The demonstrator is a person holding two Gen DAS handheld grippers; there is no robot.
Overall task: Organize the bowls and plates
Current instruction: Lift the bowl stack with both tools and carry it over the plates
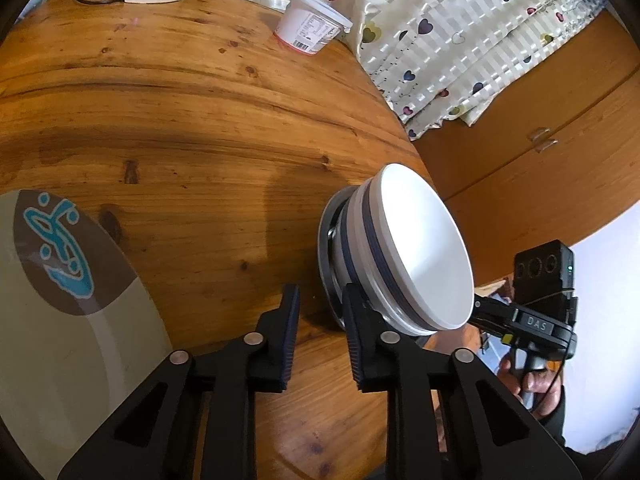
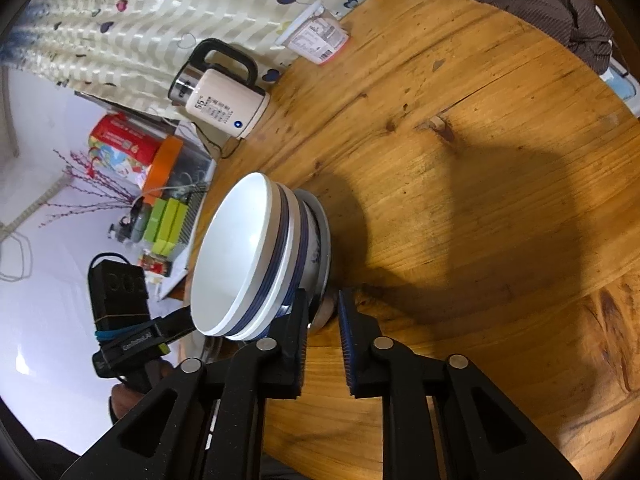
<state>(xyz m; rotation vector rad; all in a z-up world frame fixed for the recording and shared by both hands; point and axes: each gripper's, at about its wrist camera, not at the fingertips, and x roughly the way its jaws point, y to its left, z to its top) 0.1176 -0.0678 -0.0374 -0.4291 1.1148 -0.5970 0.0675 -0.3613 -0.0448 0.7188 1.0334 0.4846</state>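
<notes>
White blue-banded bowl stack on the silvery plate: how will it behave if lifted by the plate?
The white blue-banded bowl stack looks glazed ceramic: probably heavy, breakable. Sitting loose on the silvery plate, it may slide or tip.

1. A cream electric kettle (image 2: 224, 96) with a black handle stands at the far edge of the round wooden bench (image 1: 180, 120).
2. A white yoghurt tub (image 1: 310, 28) sits near the heart-patterned curtain (image 1: 460, 32).
3. Brown cloth (image 2: 560, 12) lies bunched at the bench's far edge.
4. Green boxes (image 2: 166, 220) sit beyond the bench.
</notes>
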